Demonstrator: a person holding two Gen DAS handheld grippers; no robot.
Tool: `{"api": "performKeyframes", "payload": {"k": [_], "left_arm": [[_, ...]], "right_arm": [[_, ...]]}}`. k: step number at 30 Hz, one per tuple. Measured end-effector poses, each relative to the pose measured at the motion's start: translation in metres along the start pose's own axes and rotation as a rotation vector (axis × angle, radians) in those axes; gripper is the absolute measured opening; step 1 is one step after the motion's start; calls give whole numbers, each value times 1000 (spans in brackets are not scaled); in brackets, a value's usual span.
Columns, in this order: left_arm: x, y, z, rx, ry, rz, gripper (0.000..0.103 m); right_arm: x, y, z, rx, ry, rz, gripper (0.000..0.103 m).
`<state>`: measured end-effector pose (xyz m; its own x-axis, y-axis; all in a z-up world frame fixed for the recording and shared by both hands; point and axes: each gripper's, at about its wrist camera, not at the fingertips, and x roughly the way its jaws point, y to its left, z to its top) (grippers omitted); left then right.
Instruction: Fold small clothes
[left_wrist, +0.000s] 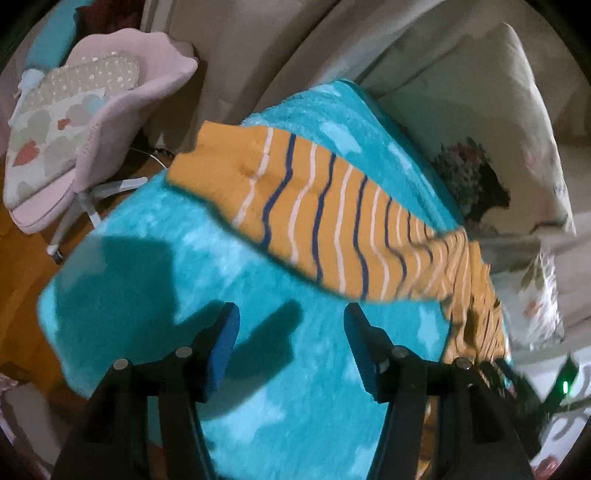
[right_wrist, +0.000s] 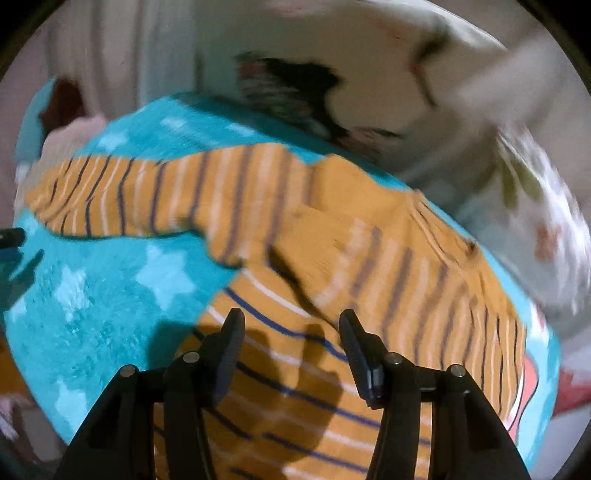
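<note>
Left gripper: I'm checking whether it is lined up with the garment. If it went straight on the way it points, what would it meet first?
Probably the turquoise blanket, not the striped orange garment. The left gripper is open and empty, and the sleeve lies beyond its fingertips, though depth is unclear.

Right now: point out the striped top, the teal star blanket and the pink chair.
striped top (left_wrist: 332, 218): left wrist view, on the outstretched sleeve.
teal star blanket (left_wrist: 303, 398): left wrist view, bare patch between the fingers.
pink chair (left_wrist: 155, 62): left wrist view, on its backrest.
</note>
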<state>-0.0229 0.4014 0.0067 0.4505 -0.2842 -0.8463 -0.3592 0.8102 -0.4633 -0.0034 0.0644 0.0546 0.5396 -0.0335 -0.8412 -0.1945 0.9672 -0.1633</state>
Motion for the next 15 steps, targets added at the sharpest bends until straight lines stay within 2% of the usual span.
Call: {"api": "performKeyframes", "payload": {"k": [2,9,10,11,12,13,15], "left_arm": [[12,5,10,-37,8,-18,58],[27,5,41,-88,-53,-85,60],[29,5,47,-105,-59,-93,54],[31,4,51,-115,-59,-83,28],[35,4,57,-123,-50,-54,10],[39,6,63,-132,-39,-30,6],[38,12,74,-164,-42,-36,5]], "right_arm": [[-5,-17,-6,71,5,7,57],[-28,-48,-30,205,20,-4,57],[-30,-51,-33,223,25,-10,57],[-33,-56,-36,242,33,-19,57],[-34,-60,-39,258,41,-30,57],[-35,-64,-42,274,48,-41,57],[-38,-74,-50,313,58,-61,57]]}}
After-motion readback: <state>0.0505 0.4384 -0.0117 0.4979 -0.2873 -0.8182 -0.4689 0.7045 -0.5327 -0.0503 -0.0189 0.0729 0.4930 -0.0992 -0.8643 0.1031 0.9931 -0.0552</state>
